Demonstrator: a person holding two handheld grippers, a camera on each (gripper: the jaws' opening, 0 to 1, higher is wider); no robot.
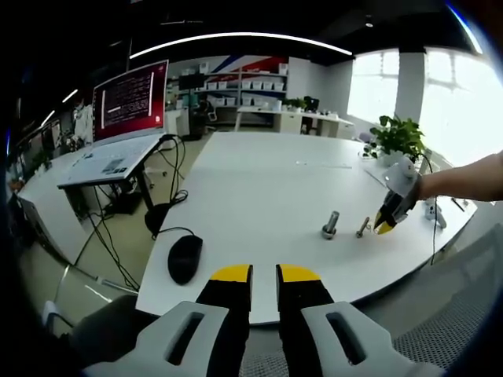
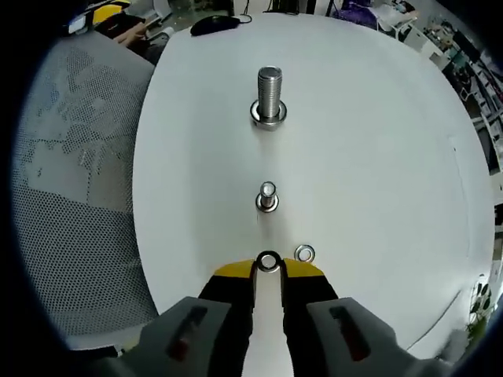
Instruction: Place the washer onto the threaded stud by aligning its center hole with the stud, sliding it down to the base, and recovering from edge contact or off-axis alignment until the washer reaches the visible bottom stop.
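Note:
A small washer [image 2: 268,261] sits between the yellow tips of my right gripper [image 2: 268,267], which is shut on it just above the white table [image 2: 377,157]. Straight ahead stands a small threaded stud [image 2: 267,196] on its base, and beyond it a larger threaded stud [image 2: 269,90] with a ring at its foot. A second washer [image 2: 304,253] lies loose on the table right of the tips. In the left gripper view my right gripper [image 1: 385,225] hovers beside the small stud [image 1: 363,228] and the large stud [image 1: 330,225]. My left gripper [image 1: 265,273] stands narrowly open, holding nothing, near the table's edge.
A black mouse [image 1: 185,258] lies at the table's left edge with its cable running off. A desk with a red screen [image 1: 130,98] stands behind at the left. A potted plant [image 1: 401,137] is at the right. A mesh chair [image 2: 78,157] borders the table.

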